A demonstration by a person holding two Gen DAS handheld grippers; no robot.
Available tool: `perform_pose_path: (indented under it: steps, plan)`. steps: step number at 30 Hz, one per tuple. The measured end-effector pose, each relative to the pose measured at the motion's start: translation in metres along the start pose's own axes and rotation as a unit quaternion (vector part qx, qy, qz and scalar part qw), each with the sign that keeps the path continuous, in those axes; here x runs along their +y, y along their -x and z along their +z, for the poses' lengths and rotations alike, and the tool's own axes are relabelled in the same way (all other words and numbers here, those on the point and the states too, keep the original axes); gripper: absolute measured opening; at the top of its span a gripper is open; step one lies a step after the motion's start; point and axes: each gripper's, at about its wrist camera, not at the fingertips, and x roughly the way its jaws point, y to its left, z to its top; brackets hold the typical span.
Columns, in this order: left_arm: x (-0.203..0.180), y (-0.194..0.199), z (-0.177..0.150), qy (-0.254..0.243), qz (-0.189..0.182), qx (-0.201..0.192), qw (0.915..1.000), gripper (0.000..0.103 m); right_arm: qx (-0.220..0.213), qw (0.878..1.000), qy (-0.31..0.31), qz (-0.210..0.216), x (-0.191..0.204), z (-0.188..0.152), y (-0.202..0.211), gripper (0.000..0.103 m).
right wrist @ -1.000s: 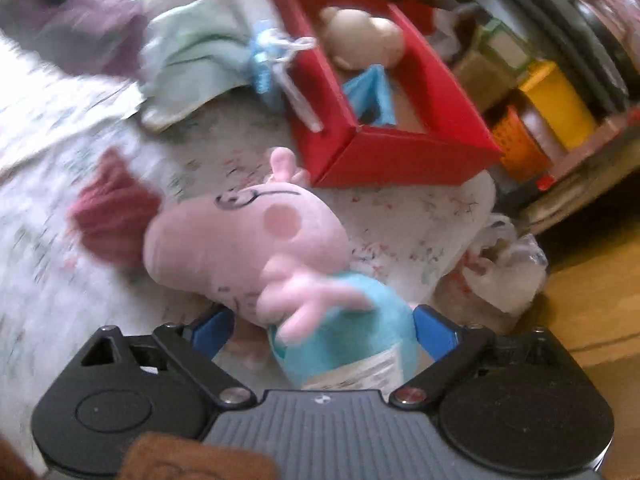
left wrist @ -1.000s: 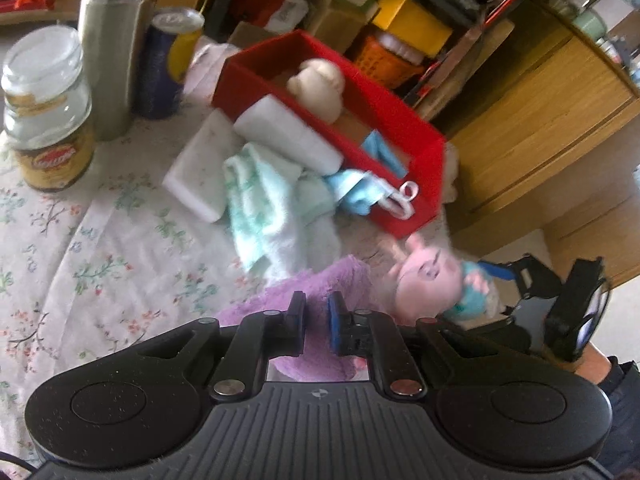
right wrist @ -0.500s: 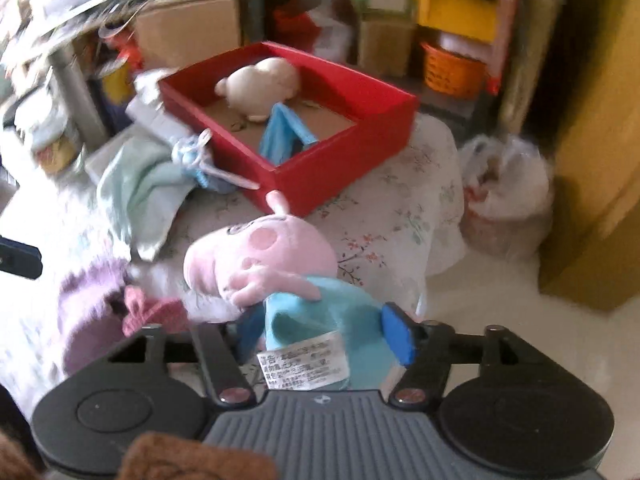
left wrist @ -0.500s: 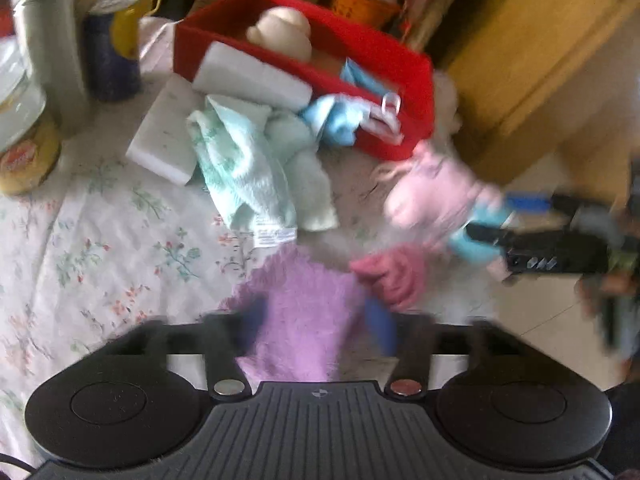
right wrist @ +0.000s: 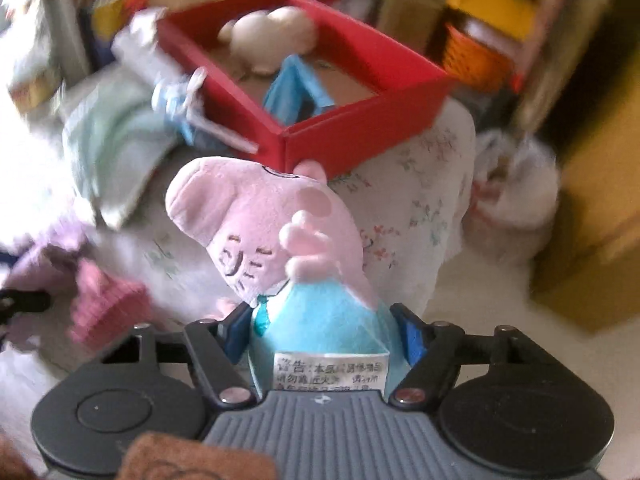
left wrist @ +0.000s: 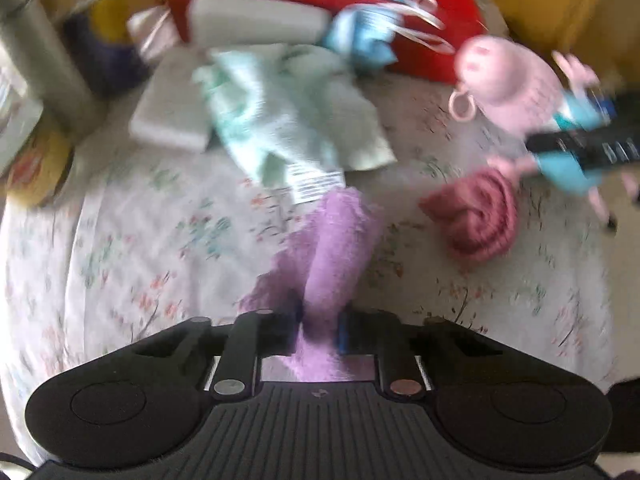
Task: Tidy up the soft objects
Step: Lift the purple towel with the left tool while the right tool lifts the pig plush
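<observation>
A fluffy purple cloth (left wrist: 340,240) lies on the flowered tablecloth (left wrist: 140,240). My left gripper (left wrist: 319,326) points steeply down, its jaws closing and pinching the cloth's near end. A pink knitted piece (left wrist: 480,216) sits to its right. My right gripper (right wrist: 324,332) is closing on the blue body of a pink pig plush (right wrist: 272,224), held just off the table in front of the red box (right wrist: 360,140). The box holds a cream plush (right wrist: 272,36) and a blue item (right wrist: 296,84). A mint towel (left wrist: 288,120) lies beside the box.
White sponge blocks (left wrist: 168,120) and a light blue face mask (left wrist: 360,36) lie against the box. A steel flask (left wrist: 36,64), a can (left wrist: 104,40) and a jar (left wrist: 28,152) stand at the left. Beyond the table edge are a white bag (right wrist: 516,188) and a wooden cabinet (right wrist: 600,200).
My left gripper opened, came down over the purple cloth and closed on it. My right gripper narrowed on the pig plush, rolled and lifted it a little toward the red box.
</observation>
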Motion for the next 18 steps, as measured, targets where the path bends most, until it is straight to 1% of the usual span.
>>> perform_pose_path:
  steps: [2, 4, 8, 14, 18]
  plan:
    - [0.009, 0.010, 0.001, 0.024, -0.015, -0.012, 0.9995, 0.012, -0.009, 0.999, -0.025, 0.028, -0.001, -0.001, 0.011, 0.043]
    - [0.017, 0.028, 0.006, 0.040, -0.029, -0.039, 0.9980, 0.012, -0.019, 0.997, -0.056, 0.056, -0.001, 0.000, 0.021, 0.043]
    - [0.018, 0.059, 0.016, 0.056, -0.044, -0.090, 0.9934, 0.012, -0.065, 0.990, -0.092, 0.087, 0.001, 0.007, 0.049, 0.043]
    - [0.020, 0.083, 0.040, 0.075, -0.067, -0.137, 0.9855, 0.012, -0.124, 0.979, -0.127, 0.096, 0.009, 0.017, 0.079, 0.043]
    - [0.018, 0.098, 0.062, 0.081, -0.072, -0.169, 0.9797, 0.012, -0.155, 0.972, -0.147, 0.094, 0.012, 0.030, 0.089, 0.043]
